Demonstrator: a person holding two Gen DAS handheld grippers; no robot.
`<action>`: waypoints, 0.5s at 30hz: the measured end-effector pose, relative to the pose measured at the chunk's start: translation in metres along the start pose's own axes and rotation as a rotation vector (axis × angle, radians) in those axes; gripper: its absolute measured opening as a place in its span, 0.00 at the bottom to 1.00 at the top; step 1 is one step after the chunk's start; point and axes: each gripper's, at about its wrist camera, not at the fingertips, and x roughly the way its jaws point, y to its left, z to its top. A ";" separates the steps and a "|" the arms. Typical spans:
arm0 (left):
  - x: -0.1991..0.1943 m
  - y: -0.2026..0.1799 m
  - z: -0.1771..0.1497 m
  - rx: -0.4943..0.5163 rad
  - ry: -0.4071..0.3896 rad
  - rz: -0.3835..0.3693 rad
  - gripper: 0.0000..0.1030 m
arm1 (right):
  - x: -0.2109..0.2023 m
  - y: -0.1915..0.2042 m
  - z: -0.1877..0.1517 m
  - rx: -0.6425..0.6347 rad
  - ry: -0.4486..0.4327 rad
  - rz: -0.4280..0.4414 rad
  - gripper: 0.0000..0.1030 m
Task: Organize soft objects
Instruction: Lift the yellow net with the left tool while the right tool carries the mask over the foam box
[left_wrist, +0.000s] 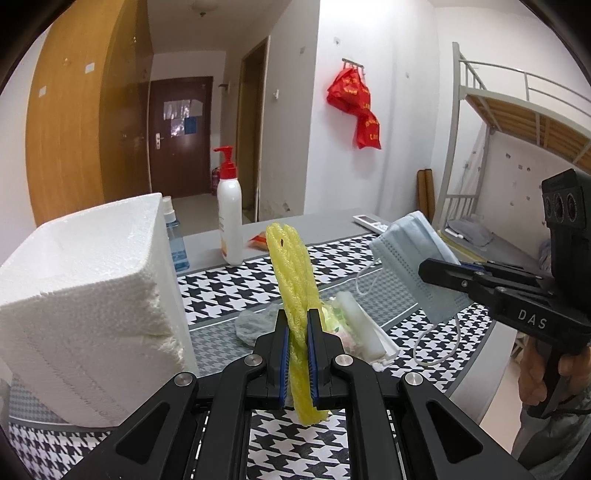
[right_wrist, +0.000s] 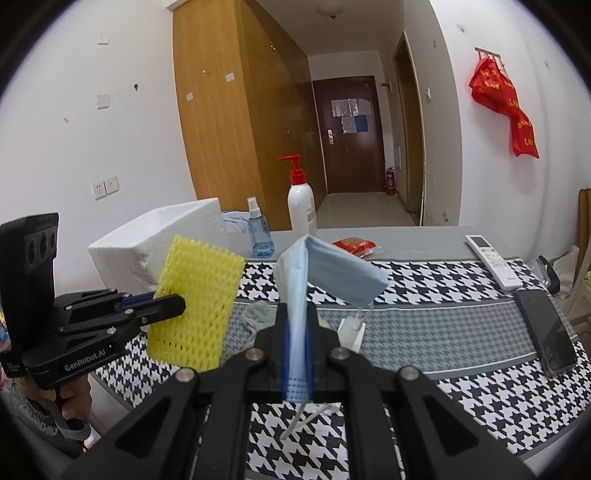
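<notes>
My left gripper (left_wrist: 298, 314) is shut on a yellow foam net sleeve (left_wrist: 293, 273), held upright above the table; it also shows in the right wrist view (right_wrist: 195, 306). My right gripper (right_wrist: 297, 314) is shut on a light blue face mask (right_wrist: 332, 269), lifted above the table with its ear loops hanging; the mask also shows in the left wrist view (left_wrist: 413, 258). A white foam box (left_wrist: 85, 291) stands at the left, close to the left gripper. A grey cloth (left_wrist: 255, 325) and white foam pieces (left_wrist: 358, 325) lie on the table below.
A white pump bottle (left_wrist: 229, 218) and a blue spray bottle (right_wrist: 260, 232) stand at the back. A red packet (right_wrist: 354, 245), a white remote (right_wrist: 493, 266) and a phone (right_wrist: 546, 328) lie on the houndstooth tablecloth (right_wrist: 461, 398). A bunk bed (left_wrist: 517, 122) stands to the right.
</notes>
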 end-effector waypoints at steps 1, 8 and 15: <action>-0.002 -0.001 0.001 0.005 -0.003 0.007 0.09 | -0.001 0.000 0.001 0.001 -0.002 0.005 0.09; -0.013 -0.006 0.006 -0.007 -0.045 0.058 0.09 | -0.010 -0.002 0.005 -0.025 -0.032 0.024 0.09; -0.020 -0.012 0.015 0.000 -0.064 0.056 0.09 | -0.015 -0.003 0.014 -0.041 -0.047 0.036 0.10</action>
